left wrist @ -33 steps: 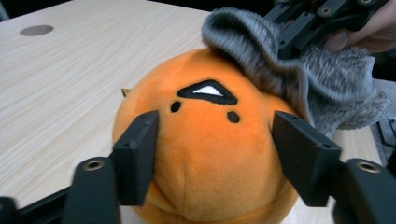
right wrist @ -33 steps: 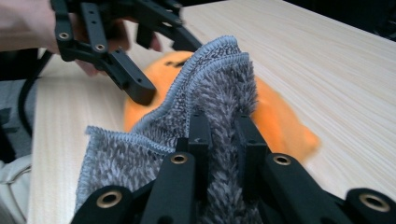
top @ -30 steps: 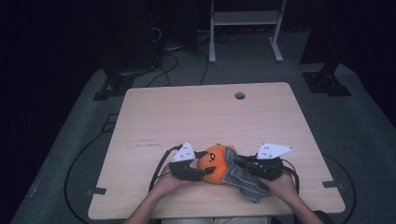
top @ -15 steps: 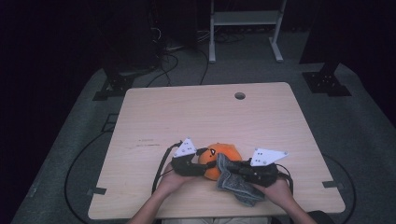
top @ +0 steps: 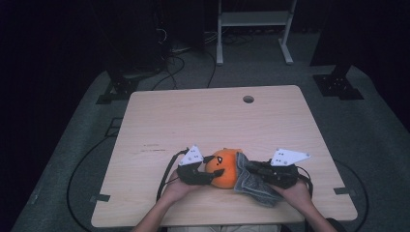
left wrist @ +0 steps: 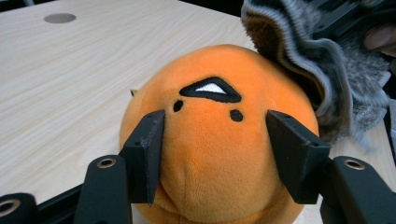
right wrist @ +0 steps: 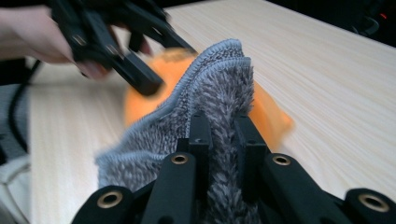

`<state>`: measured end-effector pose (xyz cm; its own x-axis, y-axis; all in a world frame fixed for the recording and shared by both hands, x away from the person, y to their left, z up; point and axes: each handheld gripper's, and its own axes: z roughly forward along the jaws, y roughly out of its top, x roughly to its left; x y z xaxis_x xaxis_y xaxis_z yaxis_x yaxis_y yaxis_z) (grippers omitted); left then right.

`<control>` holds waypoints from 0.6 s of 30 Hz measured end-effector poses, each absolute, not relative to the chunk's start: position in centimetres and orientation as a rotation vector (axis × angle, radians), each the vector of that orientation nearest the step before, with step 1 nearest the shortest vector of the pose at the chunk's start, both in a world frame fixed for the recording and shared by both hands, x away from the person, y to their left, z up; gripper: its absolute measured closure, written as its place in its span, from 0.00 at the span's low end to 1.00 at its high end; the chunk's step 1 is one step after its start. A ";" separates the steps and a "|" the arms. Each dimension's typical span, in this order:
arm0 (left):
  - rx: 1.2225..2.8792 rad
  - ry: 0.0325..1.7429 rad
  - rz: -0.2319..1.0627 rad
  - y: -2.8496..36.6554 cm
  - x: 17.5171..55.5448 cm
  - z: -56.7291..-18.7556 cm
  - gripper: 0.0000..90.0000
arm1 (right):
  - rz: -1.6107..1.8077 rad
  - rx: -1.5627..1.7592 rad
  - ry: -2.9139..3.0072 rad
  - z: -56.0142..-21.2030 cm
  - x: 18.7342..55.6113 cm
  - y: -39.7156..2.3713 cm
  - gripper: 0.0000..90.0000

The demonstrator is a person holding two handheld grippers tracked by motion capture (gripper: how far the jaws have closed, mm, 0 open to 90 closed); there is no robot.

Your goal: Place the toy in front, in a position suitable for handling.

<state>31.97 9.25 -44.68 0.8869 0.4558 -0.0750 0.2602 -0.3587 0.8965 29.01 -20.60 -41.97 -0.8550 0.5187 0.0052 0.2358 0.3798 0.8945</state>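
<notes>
So, round orange plush toy with a stitched black mouth and two dot eyes, sitting near the table's front edge, face up toward the left gripper. Too ball-shaped for a clear long axis. Left jaws just closing, clamped on its sides. Right gripper pinched on a fuzzy grey cloth draped against the toy.

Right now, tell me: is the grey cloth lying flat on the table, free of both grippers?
No, the right gripper pinches a fold of the grey cloth against the orange plush toy.
</notes>
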 end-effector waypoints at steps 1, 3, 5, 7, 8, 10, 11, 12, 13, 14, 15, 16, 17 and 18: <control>1.962 0.521 0.226 9.2 31.9 -44.7 0.45 | 1.478 0.637 2.372 -41.8 29.0 -20.1 0.88; 1.962 0.520 0.230 9.2 31.8 -44.7 0.45 | 1.474 0.606 2.390 -41.7 29.2 -19.1 0.87; 1.972 0.520 0.225 9.5 31.8 -44.8 0.45 | 1.455 0.578 2.399 -42.0 29.4 -18.5 0.87; 1.973 0.514 0.218 9.6 31.7 -44.8 0.45 | 1.444 0.593 2.401 -42.2 29.6 -18.7 0.88; 1.976 0.512 0.219 9.6 31.7 -44.8 0.45 | 1.425 0.603 2.395 -42.3 29.6 -19.1 0.88; 1.982 0.503 0.222 9.5 31.5 -44.8 0.45 | 1.397 0.641 2.382 -42.5 29.7 -20.0 0.88; 1.988 0.500 0.227 9.4 31.5 -44.7 0.45 | 1.374 0.671 2.378 -42.6 29.8 -20.6 0.88; 1.990 0.493 0.229 9.4 31.4 -44.7 0.45 | 1.355 0.707 2.371 -42.7 30.0 -21.2 0.88; 1.995 0.491 0.232 9.4 31.3 -44.7 0.45 | 1.356 0.737 2.368 -42.7 30.1 -21.7 0.88; 1.999 0.488 0.229 9.4 31.3 -44.7 0.45 | 1.395 0.767 2.372 -42.7 30.3 -22.2 0.87; 2.002 0.484 0.229 9.4 31.2 -44.7 0.45 | 1.427 0.763 2.377 -42.7 30.4 -22.2 0.87; 2.004 0.483 0.223 9.4 31.2 -44.7 0.45 | 1.450 0.751 2.377 -42.6 30.3 -22.1 0.86; 2.004 0.482 0.219 9.4 31.2 -44.7 0.45 | 1.469 0.731 2.379 -42.5 30.4 -21.8 0.84; 2.004 0.480 0.212 9.5 31.1 -44.6 0.45 | 1.482 0.721 2.387 -42.4 30.4 -21.5 0.84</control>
